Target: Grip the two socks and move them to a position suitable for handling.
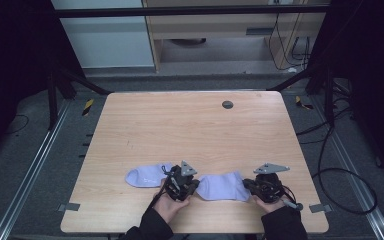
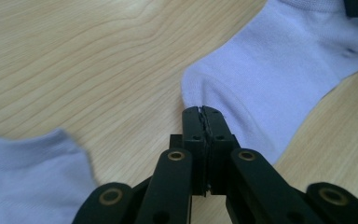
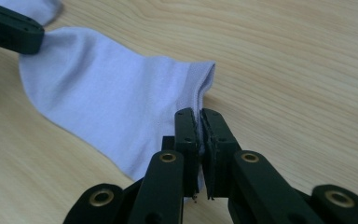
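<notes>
While a pale lilac ankle sock (image 1: 222,186) lies flat on the light wooden counter (image 1: 190,125), the left gripper (image 2: 202,111) pinches its toe edge; the right gripper (image 3: 199,113) pinches its cuff; another matching sock (image 1: 145,176) lies just beside.

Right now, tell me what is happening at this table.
A person at a wooden table works two pale lilac socks with a hand-held gripper in each hand. The left gripper is shut on one end of the right-hand sock, and the right gripper is shut on the cuff at its other end, so that sock is pinched at both ends while it lies flat on the table. The second sock lies untouched just to the left of it.
</notes>
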`<state>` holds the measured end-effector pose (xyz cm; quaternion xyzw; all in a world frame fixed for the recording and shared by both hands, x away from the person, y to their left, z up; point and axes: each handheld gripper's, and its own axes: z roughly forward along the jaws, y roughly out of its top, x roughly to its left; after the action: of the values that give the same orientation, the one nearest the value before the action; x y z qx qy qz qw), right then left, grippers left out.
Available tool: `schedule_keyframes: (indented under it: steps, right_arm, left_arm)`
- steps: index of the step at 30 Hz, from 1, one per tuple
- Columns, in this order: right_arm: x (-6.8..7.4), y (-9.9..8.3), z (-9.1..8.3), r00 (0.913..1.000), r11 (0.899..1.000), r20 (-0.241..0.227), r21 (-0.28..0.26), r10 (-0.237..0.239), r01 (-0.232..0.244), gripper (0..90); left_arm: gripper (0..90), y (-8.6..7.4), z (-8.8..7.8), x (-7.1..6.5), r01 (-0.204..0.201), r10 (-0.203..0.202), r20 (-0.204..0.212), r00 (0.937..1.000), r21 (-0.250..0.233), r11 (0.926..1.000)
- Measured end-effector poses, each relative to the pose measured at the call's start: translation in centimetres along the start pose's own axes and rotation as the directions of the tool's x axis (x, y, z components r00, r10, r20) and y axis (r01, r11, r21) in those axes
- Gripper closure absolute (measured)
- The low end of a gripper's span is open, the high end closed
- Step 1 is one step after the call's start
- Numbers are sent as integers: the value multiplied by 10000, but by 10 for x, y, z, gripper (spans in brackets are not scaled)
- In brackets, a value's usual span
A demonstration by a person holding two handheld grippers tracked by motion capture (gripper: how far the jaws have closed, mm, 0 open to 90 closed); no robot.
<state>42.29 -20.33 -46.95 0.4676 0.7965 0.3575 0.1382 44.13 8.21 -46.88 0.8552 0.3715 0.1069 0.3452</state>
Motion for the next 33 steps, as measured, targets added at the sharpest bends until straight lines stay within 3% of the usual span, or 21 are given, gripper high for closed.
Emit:
schedule_keyframes:
  steps: [7, 11, 22, 33]
  right_arm:
    - [25, 9, 0, 9982, 9993, -504, -198, -335, 326, 859]
    - [40, 11, 12, 9954, 9989, -838, -43, -463, 461, 858]
    - [53, 9, 28, 9920, 9976, -1125, 318, -567, 607, 850]
    - [55, 6, 35, 9913, 9955, -1138, 590, -668, 739, 840]
  left_arm:
    - [884, -17, -24, 18, 22, -23, 7, 10000, 263, 9997]
    - [884, -32, -30, 26, 96, -95, -37, 9999, 504, 9987]
    - [883, -46, -36, 37, 46, -22, -286, 9996, 819, 9966]
    - [880, -53, -34, 35, 54, -28, -252, 9997, 1032, 9946]
